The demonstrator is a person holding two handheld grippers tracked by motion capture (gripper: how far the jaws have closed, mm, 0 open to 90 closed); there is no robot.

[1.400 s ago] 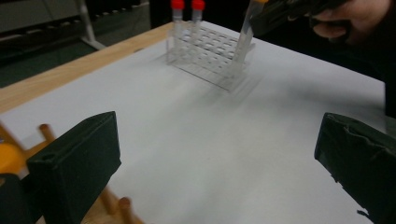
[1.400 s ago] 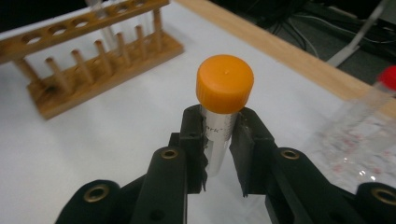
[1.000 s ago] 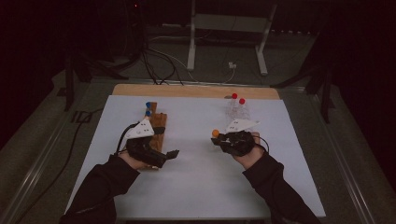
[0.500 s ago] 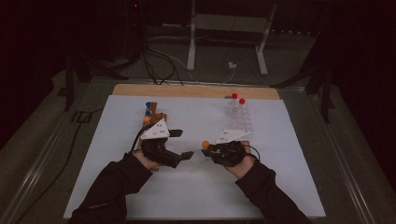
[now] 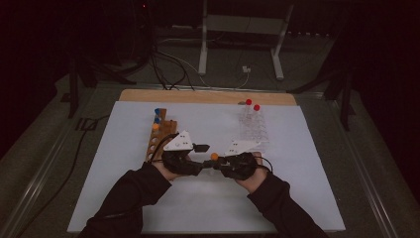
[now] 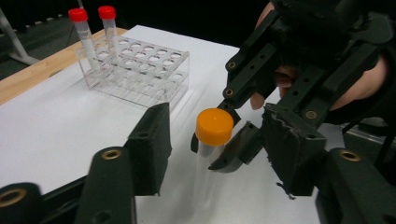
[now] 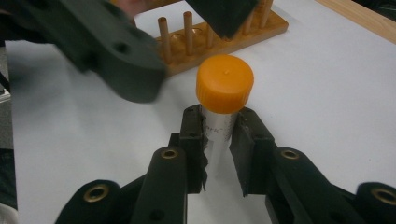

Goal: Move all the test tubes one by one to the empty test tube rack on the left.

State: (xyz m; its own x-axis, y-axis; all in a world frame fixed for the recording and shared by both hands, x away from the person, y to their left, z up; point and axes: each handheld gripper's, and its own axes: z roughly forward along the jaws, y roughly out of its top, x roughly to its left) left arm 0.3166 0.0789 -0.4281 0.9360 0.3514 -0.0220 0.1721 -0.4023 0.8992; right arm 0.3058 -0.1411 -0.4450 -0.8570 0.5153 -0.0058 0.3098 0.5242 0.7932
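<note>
- Dim room behind, with cables and a metal stand on the floor past the far edge of the desk [image 5: 297, 198], which carries a white sheet over a wooden top.
- Right gripper [image 7: 218, 140] is clenched on the clear body of an orange-capped tube [image 7: 224, 84], just under the cap; the tube stands upright above the white sheet, near the desk's middle.
- Left gripper [image 6: 219, 154] reaches in from the other side; its jaws have just been closing, the tube stands between them, and the pads do not yet press on it.
- Wooden rack [image 5: 161, 139] lies on the left part of the desk, with blue- and orange-capped tubes at its far end.
- Clear rack [image 6: 140, 70] sits on the right part, with two red-capped tubes [image 6: 93, 28] upright at its far end.
</note>
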